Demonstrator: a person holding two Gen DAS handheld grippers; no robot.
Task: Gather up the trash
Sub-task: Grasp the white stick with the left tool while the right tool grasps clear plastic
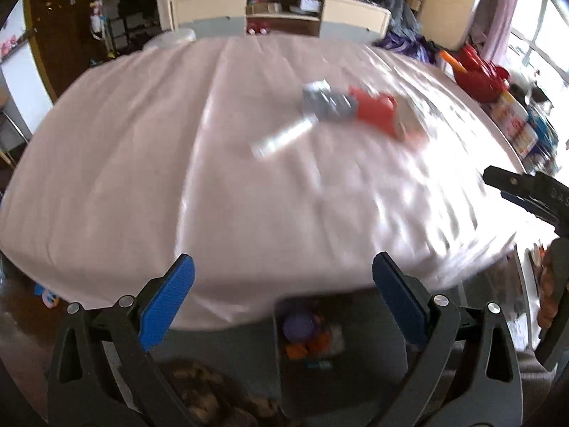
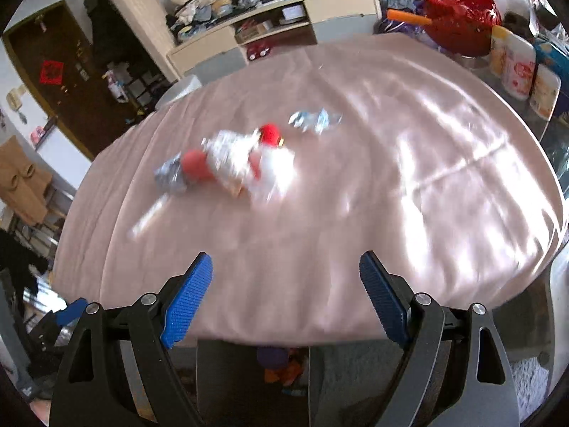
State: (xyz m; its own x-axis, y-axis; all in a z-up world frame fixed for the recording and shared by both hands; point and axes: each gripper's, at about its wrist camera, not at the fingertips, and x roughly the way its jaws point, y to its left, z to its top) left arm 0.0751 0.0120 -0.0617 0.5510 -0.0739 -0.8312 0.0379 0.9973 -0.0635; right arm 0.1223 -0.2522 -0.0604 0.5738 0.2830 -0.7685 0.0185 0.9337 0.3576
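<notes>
pink cloth covers the bench (image 1: 106, 185); trash (image 1: 341, 106) lies heaped at mid-bench, far from both claws. left claw (image 1: 282, 295) and right claw (image 2: 284, 295) gape wide, empty, above the near bin (image 1: 284, 384). likely reaching; next, close on one piece.

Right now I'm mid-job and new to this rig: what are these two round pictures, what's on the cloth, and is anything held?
Each picture comes from a fisheye camera on a hand-held tool, looking forward between its two blue-padded jaws. One shows the left gripper, the other the right gripper. Both stand wide open and hold nothing. Ahead lies a table under a pink cloth. On it is a blurred heap of trash: crumpled silvery wrappers, red pieces, something white, and a separate clear crinkled wrapper. The blur hides finer detail. Below the table's near edge sits a dark bin already holding colourful scraps. The right tool also shows at the left view's edge.
</notes>
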